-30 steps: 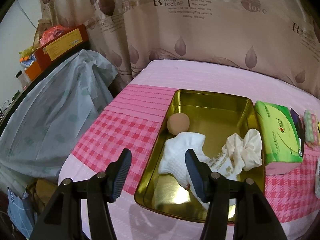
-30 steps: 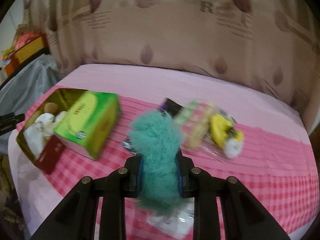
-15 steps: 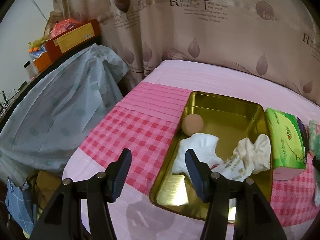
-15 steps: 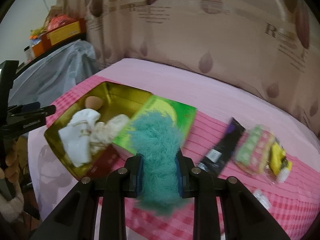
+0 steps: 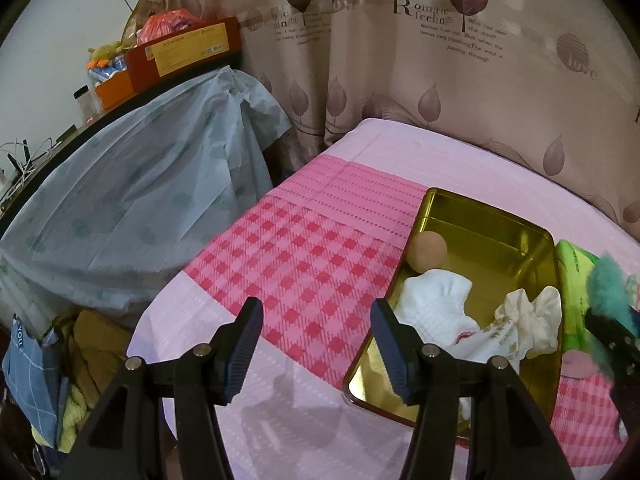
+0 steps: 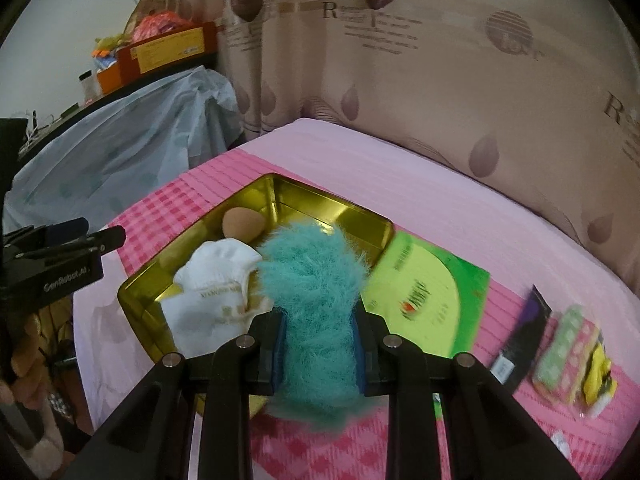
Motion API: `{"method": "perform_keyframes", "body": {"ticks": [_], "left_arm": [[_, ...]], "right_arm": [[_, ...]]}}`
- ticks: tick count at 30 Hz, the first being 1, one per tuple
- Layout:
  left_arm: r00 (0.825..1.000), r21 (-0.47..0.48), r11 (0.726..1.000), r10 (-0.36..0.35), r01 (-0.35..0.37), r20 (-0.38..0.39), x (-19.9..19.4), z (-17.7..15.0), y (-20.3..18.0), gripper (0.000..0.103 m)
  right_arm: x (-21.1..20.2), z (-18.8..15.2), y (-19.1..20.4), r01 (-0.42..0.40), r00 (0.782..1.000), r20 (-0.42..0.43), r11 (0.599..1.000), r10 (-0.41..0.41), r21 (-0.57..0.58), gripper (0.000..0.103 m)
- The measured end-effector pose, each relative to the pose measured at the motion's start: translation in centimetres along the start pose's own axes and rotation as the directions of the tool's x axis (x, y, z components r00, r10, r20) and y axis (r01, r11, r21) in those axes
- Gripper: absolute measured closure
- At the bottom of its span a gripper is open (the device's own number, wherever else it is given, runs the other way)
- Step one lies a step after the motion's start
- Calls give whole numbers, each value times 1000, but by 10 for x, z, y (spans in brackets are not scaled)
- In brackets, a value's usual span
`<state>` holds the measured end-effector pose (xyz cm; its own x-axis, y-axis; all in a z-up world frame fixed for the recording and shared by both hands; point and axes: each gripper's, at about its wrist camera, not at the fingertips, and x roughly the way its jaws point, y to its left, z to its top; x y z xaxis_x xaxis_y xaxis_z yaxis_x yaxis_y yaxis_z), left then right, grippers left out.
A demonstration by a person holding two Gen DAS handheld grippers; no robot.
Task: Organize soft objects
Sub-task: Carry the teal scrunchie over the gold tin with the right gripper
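My right gripper (image 6: pixel 319 350) is shut on a fluffy teal scrunchie (image 6: pixel 314 288) and holds it above the near right side of the gold tin tray (image 6: pixel 332 204). The scrunchie also shows at the right edge of the left wrist view (image 5: pixel 610 286). The tray (image 5: pixel 476 208) holds a white sock (image 5: pixel 436 312), a cream scrunchie (image 5: pixel 532 320) and a tan sponge ball (image 5: pixel 428 250). My left gripper (image 5: pixel 316 320) is open and empty, above the pink checked cloth left of the tray.
A green tissue pack (image 6: pixel 428 292) lies right of the tray. A dark packet (image 6: pixel 524 336), a pastel packet (image 6: pixel 564 348) and a yellow toy (image 6: pixel 598 372) lie further right. A covered shelf (image 5: pixel 132 200) stands left of the table. A curtain hangs behind.
My right gripper has carried the teal scrunchie leftward, from the packets to above the tray. My left gripper has drawn back to the left, away from the tray, still open.
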<state>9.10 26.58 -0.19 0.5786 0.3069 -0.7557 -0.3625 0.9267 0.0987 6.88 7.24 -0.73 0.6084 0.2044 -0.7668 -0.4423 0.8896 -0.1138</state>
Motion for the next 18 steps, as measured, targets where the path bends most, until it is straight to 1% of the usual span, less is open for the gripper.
{"method": "perform_keyframes", "body": {"ticks": [7,9,18], "left_arm": [[1000,-19,1000,6,-6,-7,1,1,5,46],[1000,-26,1000,9,-9,-9,2,1,7,46],[1000,-46,999,21,-22,-14,4,1,12,46]], "right_arm": [[24,12,10,-7,1000,-18,1000,6,-26,79],[28,13,11,-19,1000,-14,999,19,-33,79],[49,22,21,-17,999,-35,998,15,-62,78]]}}
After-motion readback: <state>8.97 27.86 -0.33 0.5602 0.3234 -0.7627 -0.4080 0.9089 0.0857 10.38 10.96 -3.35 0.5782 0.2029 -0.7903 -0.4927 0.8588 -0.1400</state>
